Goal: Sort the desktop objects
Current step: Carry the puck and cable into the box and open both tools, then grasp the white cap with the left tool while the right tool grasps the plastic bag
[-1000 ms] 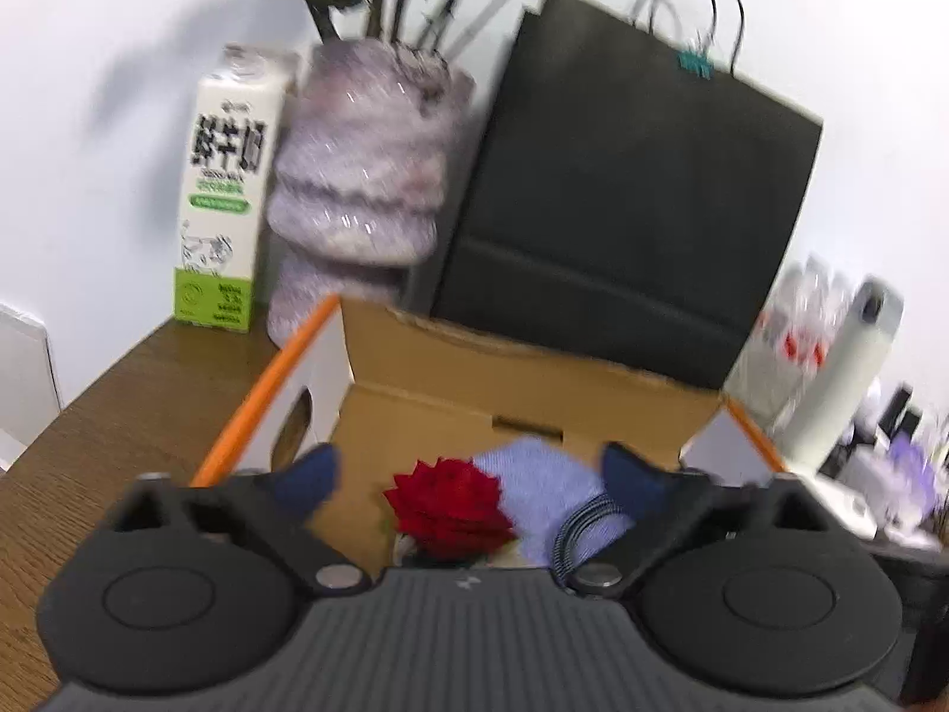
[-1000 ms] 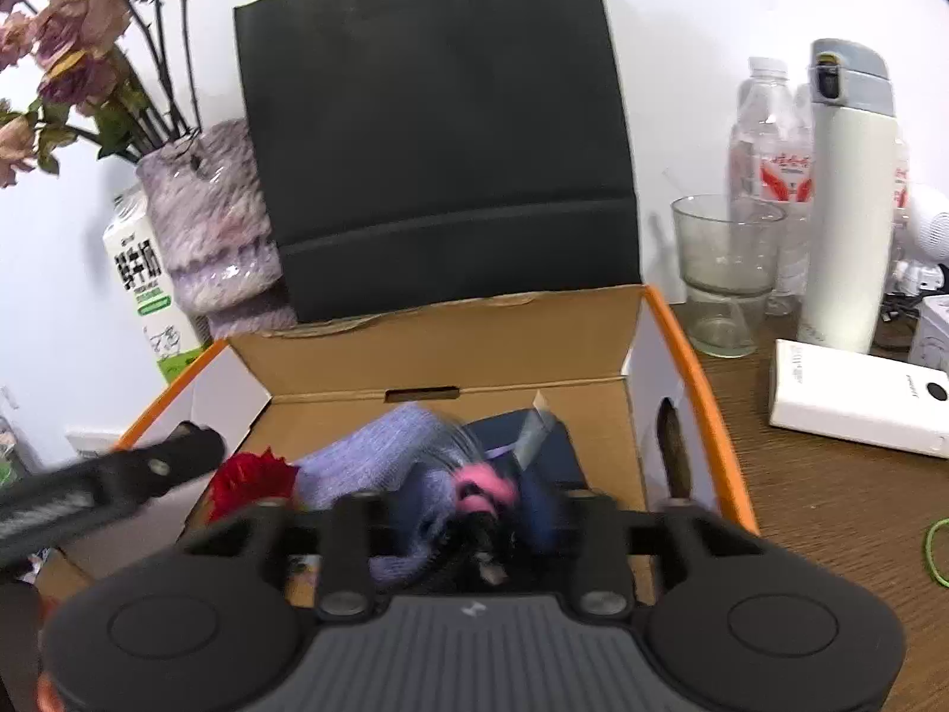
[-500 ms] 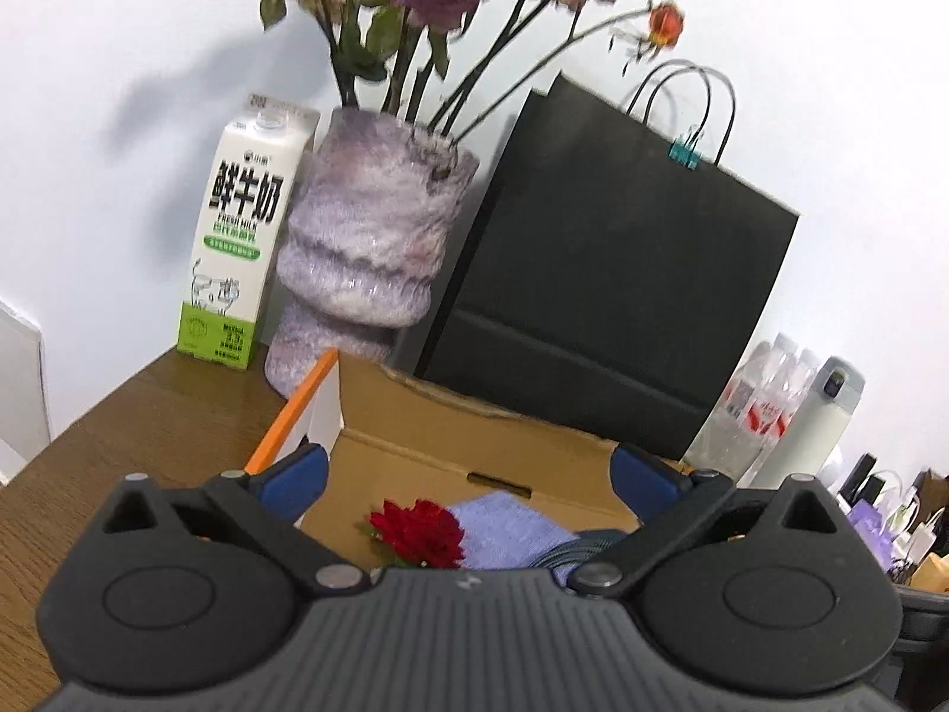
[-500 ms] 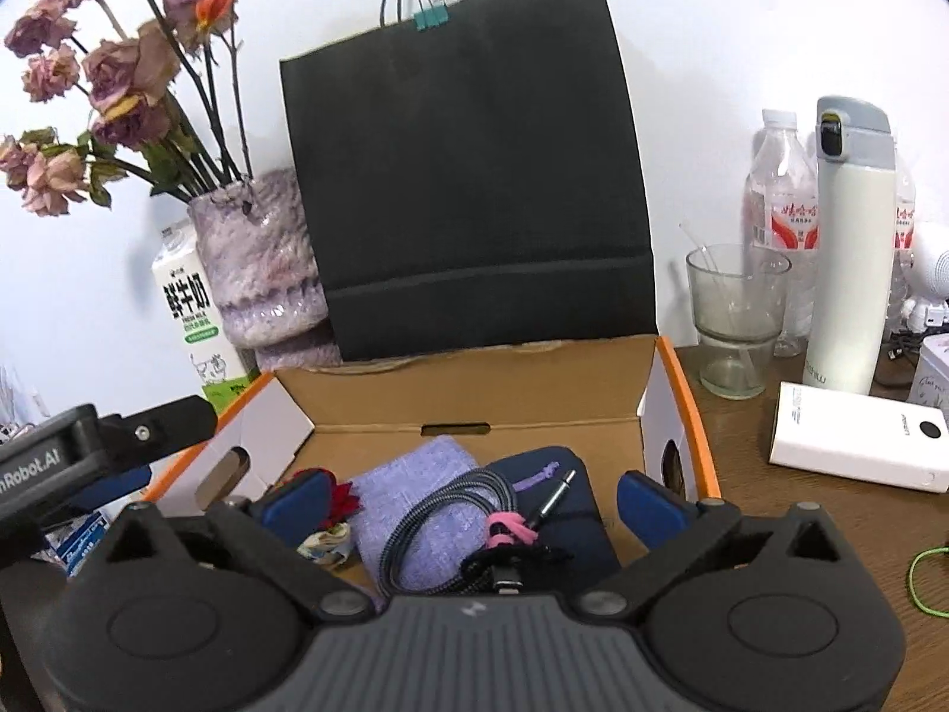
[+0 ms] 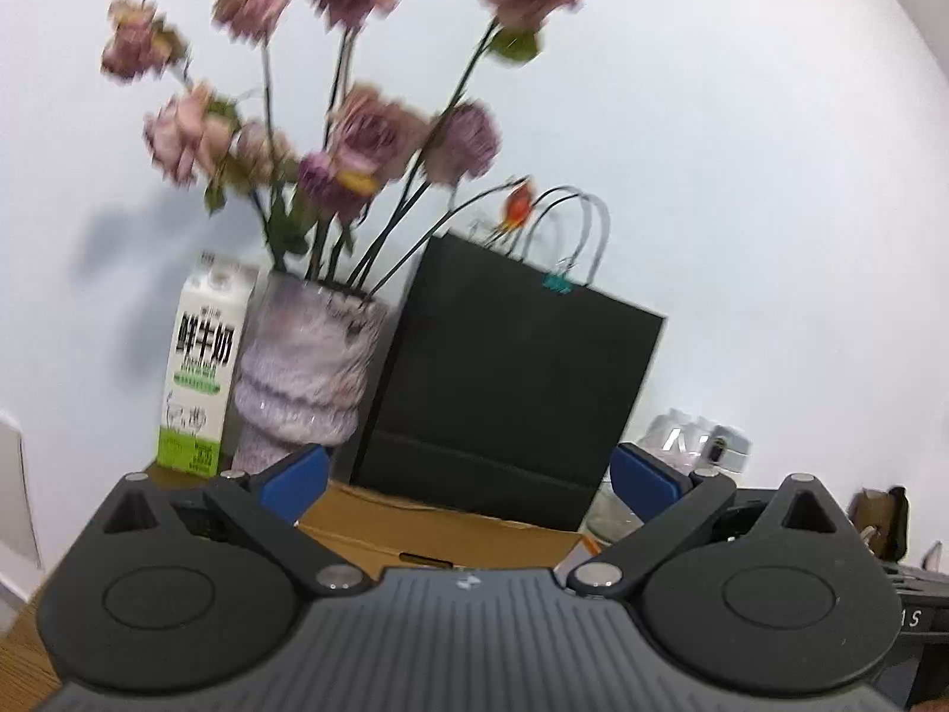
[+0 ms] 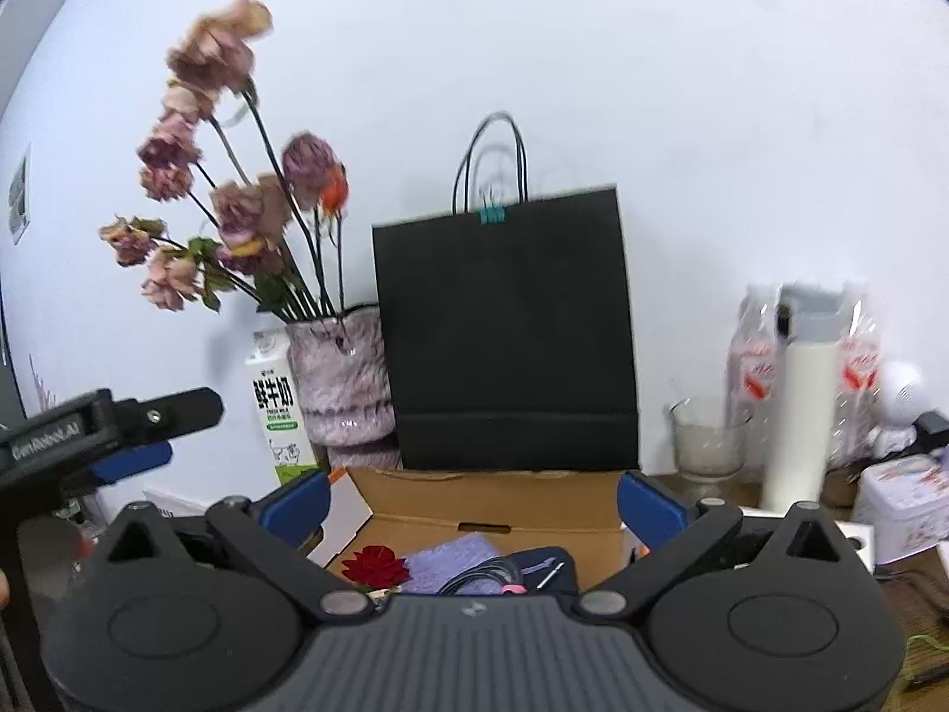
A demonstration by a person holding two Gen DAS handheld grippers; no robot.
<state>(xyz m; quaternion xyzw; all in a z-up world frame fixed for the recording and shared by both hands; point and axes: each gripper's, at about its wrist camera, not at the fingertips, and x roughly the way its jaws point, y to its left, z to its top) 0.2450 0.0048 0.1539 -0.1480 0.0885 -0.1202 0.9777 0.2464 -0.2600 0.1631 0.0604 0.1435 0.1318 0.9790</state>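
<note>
Both tools empty: right tool (image 6: 471, 495) spread wide, left tool (image 5: 468, 474) likewise. Red rose (image 6: 375, 563), lilac cloth (image 6: 454, 558), coiled cable (image 6: 486, 574) lay inside cardboard box (image 6: 492, 492) on desk, apparently gathered there as sorted.

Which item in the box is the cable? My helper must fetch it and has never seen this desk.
Find the black paper bag against the wall; the open cardboard box sits right before it. Inside, right of the red rose, the coiled grey cable lies across a lavender cloth, marked by its pink tie.
</note>
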